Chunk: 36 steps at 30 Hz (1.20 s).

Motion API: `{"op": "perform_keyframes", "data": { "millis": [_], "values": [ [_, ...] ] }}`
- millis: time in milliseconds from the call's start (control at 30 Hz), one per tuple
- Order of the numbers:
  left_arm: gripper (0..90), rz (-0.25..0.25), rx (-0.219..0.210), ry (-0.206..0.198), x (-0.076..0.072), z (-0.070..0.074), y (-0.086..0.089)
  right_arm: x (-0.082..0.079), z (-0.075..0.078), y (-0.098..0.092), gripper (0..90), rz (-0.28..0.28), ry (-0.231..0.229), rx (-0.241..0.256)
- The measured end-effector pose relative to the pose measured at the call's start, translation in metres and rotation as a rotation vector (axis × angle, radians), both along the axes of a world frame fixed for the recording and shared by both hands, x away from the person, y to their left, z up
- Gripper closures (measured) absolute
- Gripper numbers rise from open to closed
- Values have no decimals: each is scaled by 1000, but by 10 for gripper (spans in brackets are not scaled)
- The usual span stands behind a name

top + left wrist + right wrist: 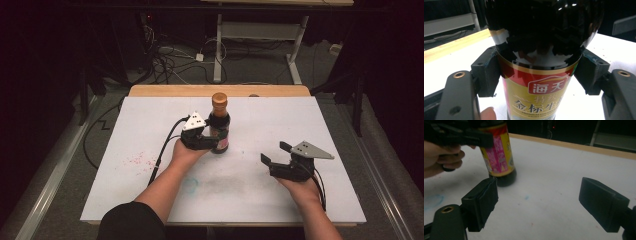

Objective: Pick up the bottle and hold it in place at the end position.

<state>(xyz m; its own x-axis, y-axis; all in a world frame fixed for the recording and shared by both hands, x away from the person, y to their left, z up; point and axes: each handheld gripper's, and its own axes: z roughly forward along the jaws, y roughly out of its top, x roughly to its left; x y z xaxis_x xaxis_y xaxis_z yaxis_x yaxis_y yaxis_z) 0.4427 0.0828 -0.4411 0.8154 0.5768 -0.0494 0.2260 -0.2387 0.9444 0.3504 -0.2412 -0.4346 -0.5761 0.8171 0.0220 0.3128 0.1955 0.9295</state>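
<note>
A dark soy sauce bottle (219,111) with a brown cap stands upright on the white board (150,120), a little behind its middle. My left gripper (216,140) is shut on the bottle's lower body from the left. In the left gripper view both pads (486,72) press against the sides of the bottle (541,37), just above its red and gold label. My right gripper (275,152) stands open to the right of the bottle, near the board, with nothing between its jaws. The right gripper view looks past that gripper (539,202) at the bottle (499,155) and the left gripper (461,135).
The board lies on a wooden table whose edge (220,91) shows at the back. Pink specks (137,160) and a teal smudge (190,184) mark the board's near left. Behind the table are floor cables (170,60) and a desk frame (260,30).
</note>
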Motion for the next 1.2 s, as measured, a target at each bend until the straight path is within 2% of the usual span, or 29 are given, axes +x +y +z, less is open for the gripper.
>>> {"op": "perform_keyframes", "data": {
  "millis": [133, 233, 367, 567, 800, 967, 1000, 1100, 1200],
  "values": [
    [266, 8, -9, 8, 0, 0, -2, 5, 9, 7, 223, 19, -16, 6],
    [274, 6, -1, 8, 0, 0, -1, 12, 17, 16, 327, 39, -11, 9],
    [279, -21, 14, 12, 3, 2, 1, 13, 23, 25, 466, 64, -16, 5],
    [277, -58, -3, 10, 6, 1, 4, 16, 31, 36, 630, 111, -35, -7],
    [268, -58, -20, 16, 6, -1, 3, 21, 41, 45, 657, 132, -45, -24],
    [250, -21, -23, 41, 3, 1, 0, 23, 46, 48, 686, 141, -34, -17],
    [251, -4, -9, 48, 3, 1, -2, 24, 47, 49, 701, 145, -34, -15],
    [250, -1, -13, 63, 3, -1, -3, 27, 49, 49, 740, 152, -30, -12],
    [258, -2, -11, 57, 3, -2, -3, 30, 53, 51, 797, 152, -40, -15]
  ]
}}
